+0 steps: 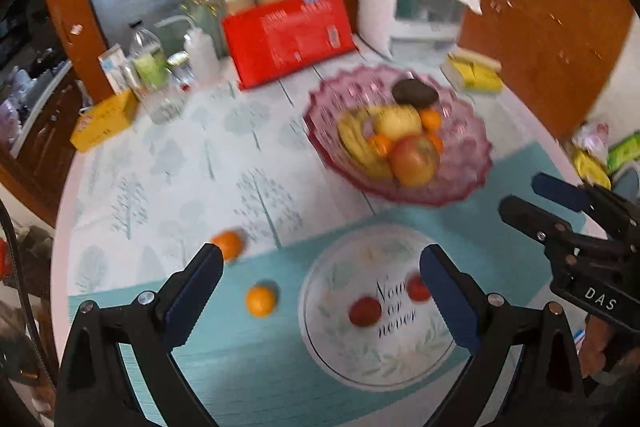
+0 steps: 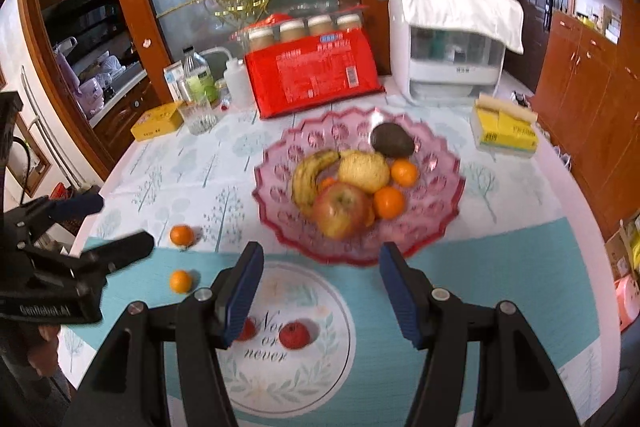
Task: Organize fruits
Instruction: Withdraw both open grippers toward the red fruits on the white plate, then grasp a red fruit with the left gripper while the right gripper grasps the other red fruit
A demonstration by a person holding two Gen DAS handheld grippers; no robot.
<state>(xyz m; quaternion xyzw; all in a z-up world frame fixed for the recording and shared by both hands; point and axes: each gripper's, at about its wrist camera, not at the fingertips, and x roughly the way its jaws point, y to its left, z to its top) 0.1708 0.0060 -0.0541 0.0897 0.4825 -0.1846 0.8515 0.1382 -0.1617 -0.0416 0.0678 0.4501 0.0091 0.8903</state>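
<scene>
2 red fruits (image 2: 294, 335) just below open right gripper (image 2: 320, 291).

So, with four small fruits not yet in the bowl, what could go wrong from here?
1. The two oranges lie loose near the table edge; a nudge from the open left gripper could roll one off.
2. The pink bowl is already piled with an apple, a banana and more; an added fruit might roll out.
3. The two red fruits are small and could slip from the right gripper.
</scene>
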